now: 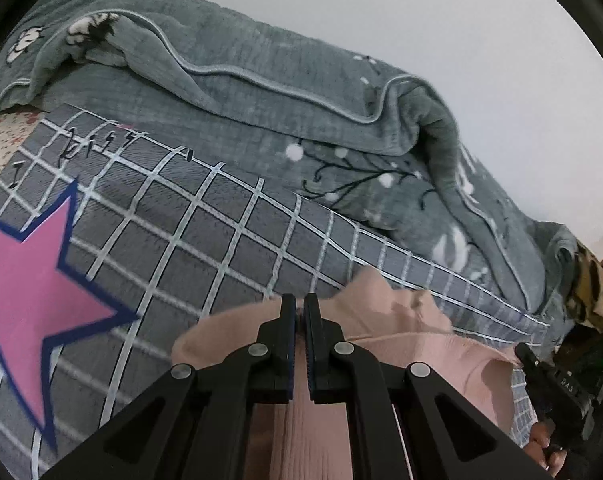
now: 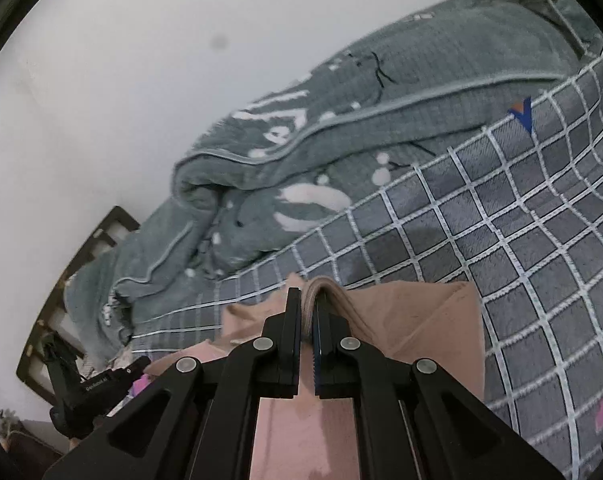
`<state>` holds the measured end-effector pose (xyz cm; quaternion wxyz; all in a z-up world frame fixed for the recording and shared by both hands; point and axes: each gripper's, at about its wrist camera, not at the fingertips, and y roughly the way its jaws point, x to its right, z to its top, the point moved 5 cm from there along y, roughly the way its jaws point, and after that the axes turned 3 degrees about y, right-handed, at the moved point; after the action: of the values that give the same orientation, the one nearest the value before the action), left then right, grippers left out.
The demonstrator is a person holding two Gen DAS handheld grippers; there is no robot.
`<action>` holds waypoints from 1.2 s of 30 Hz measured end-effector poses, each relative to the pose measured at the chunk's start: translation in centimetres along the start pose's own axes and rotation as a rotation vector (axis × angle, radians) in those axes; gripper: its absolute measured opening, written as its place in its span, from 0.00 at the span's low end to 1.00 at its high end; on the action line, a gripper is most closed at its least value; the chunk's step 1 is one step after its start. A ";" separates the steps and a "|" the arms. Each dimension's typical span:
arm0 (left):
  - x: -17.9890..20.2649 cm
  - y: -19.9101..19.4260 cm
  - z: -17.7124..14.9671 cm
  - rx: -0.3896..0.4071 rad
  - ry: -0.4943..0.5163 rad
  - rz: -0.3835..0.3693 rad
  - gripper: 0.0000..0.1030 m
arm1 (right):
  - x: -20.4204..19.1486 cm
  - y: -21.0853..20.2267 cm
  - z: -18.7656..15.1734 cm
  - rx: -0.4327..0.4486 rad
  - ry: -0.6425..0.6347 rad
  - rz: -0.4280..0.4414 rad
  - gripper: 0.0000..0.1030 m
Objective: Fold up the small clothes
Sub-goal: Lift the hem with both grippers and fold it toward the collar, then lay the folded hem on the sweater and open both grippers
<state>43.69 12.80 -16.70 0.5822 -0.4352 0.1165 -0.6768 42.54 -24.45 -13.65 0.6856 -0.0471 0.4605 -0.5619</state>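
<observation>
Mid-fold, I judge: the left gripper (image 1: pixel 300 312) and right gripper (image 2: pixel 307 304) each pinch the pink garment (image 1: pixel 401 344) above the checked bedspread (image 1: pixel 221 232) (laying flat remains).

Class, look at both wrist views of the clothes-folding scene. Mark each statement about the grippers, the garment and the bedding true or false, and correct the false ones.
1. Both grippers are shut on the pink garment. True: the left gripper and the right gripper each pinch its fabric.
2. The checked blanket has black lines on white. False: white lines on grey.
3. A pink star with a blue outline is printed on the checked blanket. True.
4. The grey-green quilt lies neatly folded. False: it is bunched up behind the checked blanket.
5. The garment is blue. False: it is pink.
</observation>
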 end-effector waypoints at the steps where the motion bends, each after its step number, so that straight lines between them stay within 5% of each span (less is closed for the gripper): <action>1: 0.0 0.4 0.1 -0.007 -0.001 0.010 0.05 | 0.5 0.9 0.0 -0.008 0.005 -0.014 0.05; 4: -0.2 1.8 0.3 -0.023 0.002 0.068 0.06 | 1.5 2.9 -0.5 -0.028 0.002 -0.080 0.16; 8: -0.3 1.5 0.0 -0.042 0.034 0.097 0.21 | 2.0 3.7 -1.6 -0.074 -0.018 -0.118 0.32; 15: -1.1 -2.7 -1.1 -0.006 0.033 0.053 0.57 | 0.0 -1.9 -2.4 -0.017 -0.194 -0.178 0.44; 22: -1.2 -7.5 -5.4 -0.030 0.063 0.039 0.62 | 1.4 -8.0 -7.4 -0.056 -0.307 -0.221 0.49; 28: -1.9 -10.7 -11.2 -0.056 0.066 0.013 0.70 | 4.5 -10.5 -11.8 -0.117 -0.246 -0.222 0.49; 33: -2.2 -9.9 -14.9 -0.129 0.057 -0.032 0.71 | 6.2 -10.8 -13.7 -0.145 -0.193 -0.197 0.50; 36: -2.6 -9.7 -15.6 -0.096 0.038 -0.033 0.71 | 6.1 -10.4 -13.9 -0.138 -0.200 -0.205 0.51</action>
<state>25.60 12.54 -20.69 0.5471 -0.4516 0.1529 -0.6880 25.12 -26.88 -19.08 0.6622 -0.1967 0.4201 -0.5886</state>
